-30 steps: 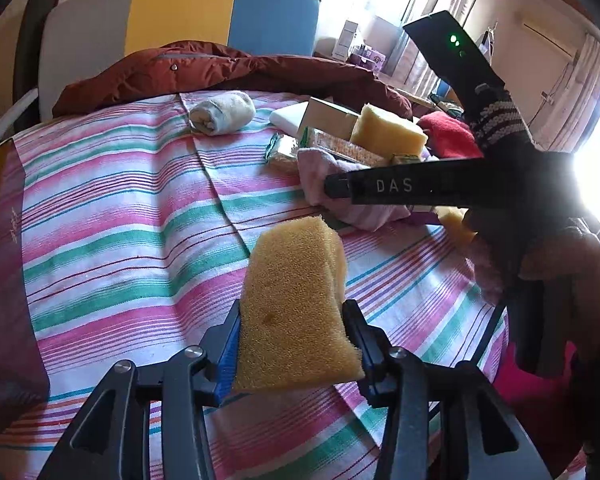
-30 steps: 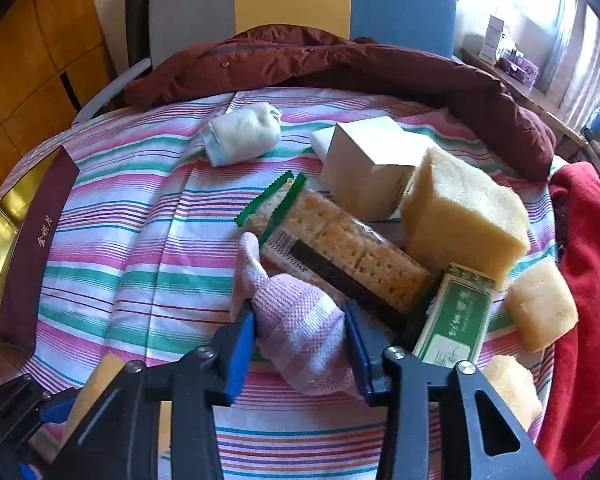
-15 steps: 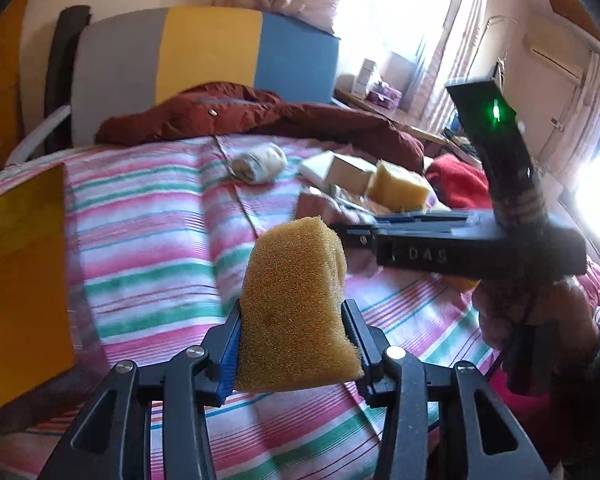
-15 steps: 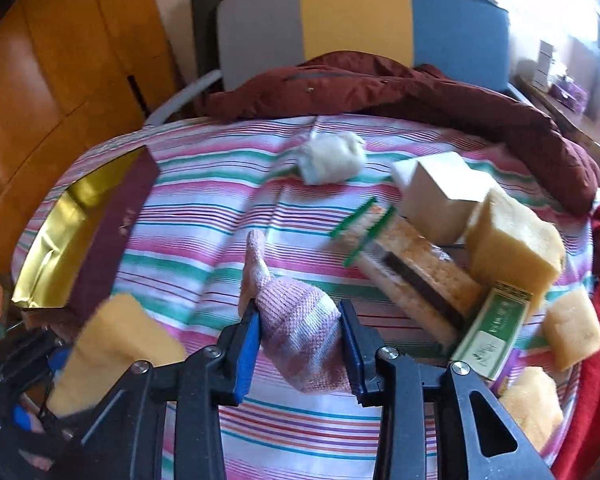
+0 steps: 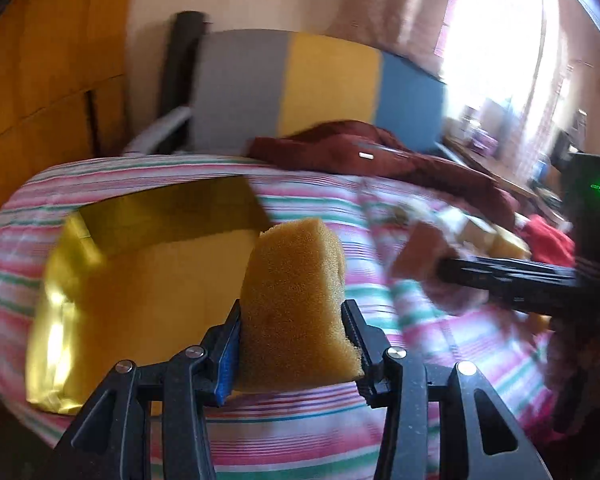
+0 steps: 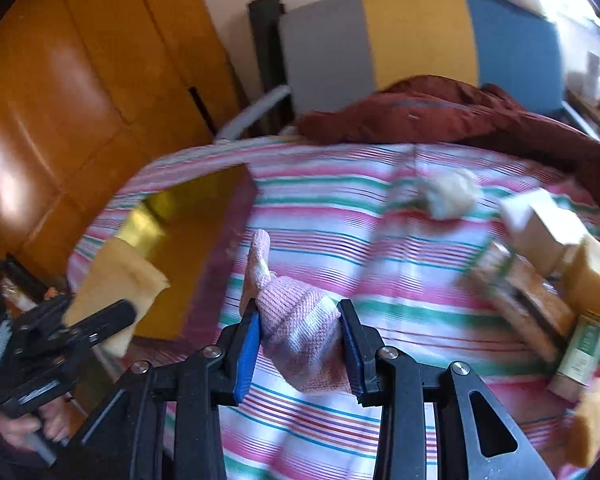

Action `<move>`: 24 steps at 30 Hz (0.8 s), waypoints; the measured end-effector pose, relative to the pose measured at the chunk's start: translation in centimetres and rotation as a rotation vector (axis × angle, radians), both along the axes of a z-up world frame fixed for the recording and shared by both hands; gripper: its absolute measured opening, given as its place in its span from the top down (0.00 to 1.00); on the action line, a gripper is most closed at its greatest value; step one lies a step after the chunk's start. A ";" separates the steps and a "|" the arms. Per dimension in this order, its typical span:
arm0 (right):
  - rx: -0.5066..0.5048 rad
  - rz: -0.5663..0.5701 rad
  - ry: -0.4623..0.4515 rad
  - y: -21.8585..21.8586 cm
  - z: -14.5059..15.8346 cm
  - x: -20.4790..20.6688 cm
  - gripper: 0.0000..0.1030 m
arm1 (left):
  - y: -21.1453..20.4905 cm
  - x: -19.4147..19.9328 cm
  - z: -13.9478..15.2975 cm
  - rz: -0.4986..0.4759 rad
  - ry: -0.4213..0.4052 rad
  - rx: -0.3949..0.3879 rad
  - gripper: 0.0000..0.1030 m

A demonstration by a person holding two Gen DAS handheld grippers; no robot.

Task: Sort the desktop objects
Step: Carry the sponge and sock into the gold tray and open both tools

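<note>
The left gripper is pinching a yellow sponge between its pads, the sponge standing up out of the jaws. The right gripper is clamped on a pink knitted glove, one knitted finger poking up past the pads.

Take the gold box as the landmark: it lies open on the striped cloth, and the sponge hangs over its near right edge. The glove is off to the right of the box, held above the cloth. Seen from the right side, the left gripper with its sponge sits over the box's near corner, a hand gripping the handle below.

Further right of the box, well apart from it, a white bundle rests on the cloth, and beyond that a pale carton, a cracker packet, another sponge block and a green packet lie crowded together. A dark red jacket is heaped behind the box along the far edge of the cloth, against a grey, yellow and blue headboard.
</note>
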State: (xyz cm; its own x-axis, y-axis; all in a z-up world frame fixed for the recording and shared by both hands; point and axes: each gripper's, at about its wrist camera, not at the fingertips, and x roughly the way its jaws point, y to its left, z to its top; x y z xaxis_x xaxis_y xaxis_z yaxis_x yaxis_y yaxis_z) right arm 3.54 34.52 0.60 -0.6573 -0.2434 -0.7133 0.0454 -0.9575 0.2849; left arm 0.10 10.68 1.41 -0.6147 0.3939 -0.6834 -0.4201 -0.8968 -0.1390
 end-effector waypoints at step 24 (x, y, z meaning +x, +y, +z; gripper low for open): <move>-0.114 0.333 -0.160 -19.4 -5.6 -8.1 0.52 | -13.6 -2.6 -5.4 0.417 -0.109 -0.134 0.46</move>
